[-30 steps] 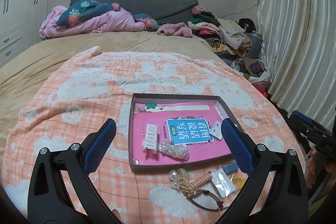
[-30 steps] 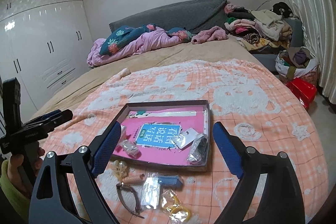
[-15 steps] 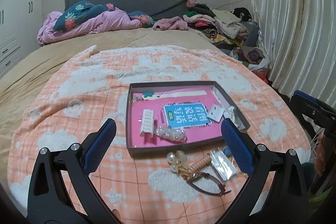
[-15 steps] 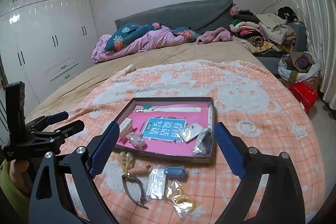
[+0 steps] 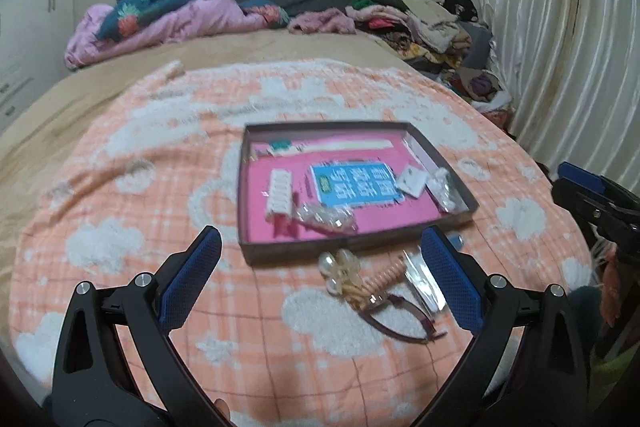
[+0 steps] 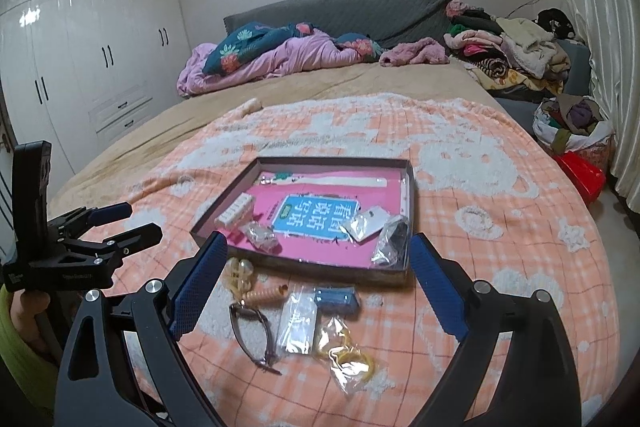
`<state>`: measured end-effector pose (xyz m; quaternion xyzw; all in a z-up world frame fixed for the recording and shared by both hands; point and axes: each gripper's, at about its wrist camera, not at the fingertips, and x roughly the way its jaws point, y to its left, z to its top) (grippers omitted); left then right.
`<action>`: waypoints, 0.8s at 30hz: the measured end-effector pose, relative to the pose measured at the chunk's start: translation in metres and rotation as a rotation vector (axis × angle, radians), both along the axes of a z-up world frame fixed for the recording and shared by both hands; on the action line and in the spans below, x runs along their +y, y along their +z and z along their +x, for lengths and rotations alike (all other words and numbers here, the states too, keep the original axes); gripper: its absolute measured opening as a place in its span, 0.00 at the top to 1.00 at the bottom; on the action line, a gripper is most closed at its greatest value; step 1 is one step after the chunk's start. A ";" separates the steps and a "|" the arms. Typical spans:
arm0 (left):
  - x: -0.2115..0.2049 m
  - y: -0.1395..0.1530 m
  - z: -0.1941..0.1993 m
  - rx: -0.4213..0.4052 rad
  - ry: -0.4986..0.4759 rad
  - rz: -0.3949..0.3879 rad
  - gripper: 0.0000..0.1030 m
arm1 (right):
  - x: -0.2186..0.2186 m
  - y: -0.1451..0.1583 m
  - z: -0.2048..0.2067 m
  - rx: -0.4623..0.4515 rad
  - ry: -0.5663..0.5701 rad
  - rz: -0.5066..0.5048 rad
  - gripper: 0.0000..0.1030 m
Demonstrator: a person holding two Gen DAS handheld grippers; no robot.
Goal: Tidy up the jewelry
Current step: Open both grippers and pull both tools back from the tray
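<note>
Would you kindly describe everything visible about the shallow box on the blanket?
The shallow box is a dark, low-walled rectangle, seemingly cardboard, lying flat and open on the orange checked blanket. A pink liner covers its floor, bearing a blue printed label, a white hair clip and small clear bags. Neither claw touches it.

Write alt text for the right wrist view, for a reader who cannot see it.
An open right gripper hovers over an orange-checked blanket on a bed, facing a shallow pink-lined box that holds small packets. Glasses, a pearl clip, a blue case and clear bags lie loose before it. The left gripper waits open at left.
</note>
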<state>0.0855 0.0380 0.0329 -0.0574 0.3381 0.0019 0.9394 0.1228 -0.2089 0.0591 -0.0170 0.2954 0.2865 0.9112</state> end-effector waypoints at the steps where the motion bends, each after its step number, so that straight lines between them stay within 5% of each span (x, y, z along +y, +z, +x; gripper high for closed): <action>1: 0.000 -0.003 -0.001 0.009 -0.002 -0.005 0.09 | 0.000 -0.003 0.000 0.006 -0.001 -0.006 0.12; 24: -0.010 -0.057 0.002 0.171 -0.037 -0.028 0.09 | 0.005 -0.053 0.013 0.095 -0.012 -0.088 0.12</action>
